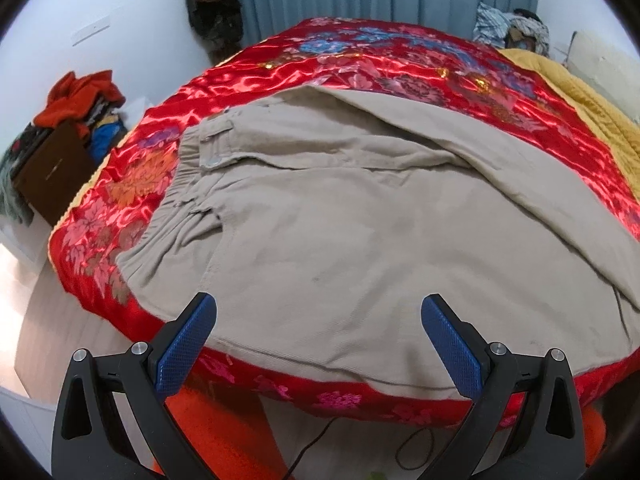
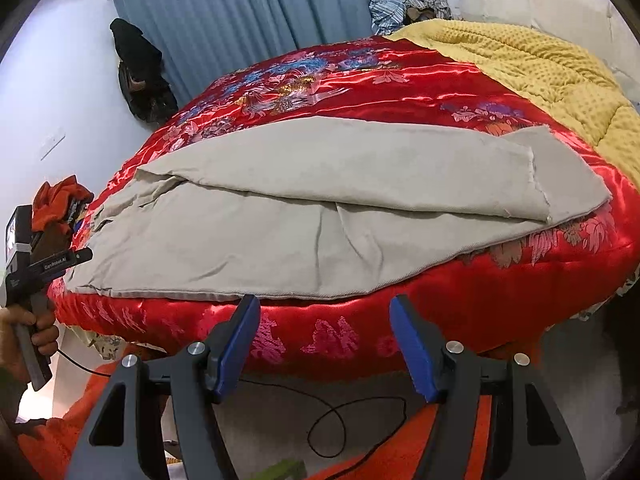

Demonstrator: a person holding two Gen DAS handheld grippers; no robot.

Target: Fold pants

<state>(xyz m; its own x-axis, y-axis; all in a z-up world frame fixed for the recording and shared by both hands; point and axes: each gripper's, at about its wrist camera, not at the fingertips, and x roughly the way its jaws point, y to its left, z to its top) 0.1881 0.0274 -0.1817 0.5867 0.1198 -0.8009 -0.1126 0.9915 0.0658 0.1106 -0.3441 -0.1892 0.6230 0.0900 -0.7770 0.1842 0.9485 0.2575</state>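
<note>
The pants (image 2: pixel 304 216) lie lengthwise across the bed (image 2: pixel 400 80) ahead of me, one leg already over the other, waistband beyond my left tool (image 1: pixel 319 312), cuffs nearer my right tool (image 2: pixel 325 314), both tools released and holding nothing.

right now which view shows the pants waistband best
The left wrist view: the waistband, with its gathered elastic and button tab, lies open at the left end of the pants. The right wrist view shows mostly the legs; the waistband end sits far left, partly hidden.
</note>
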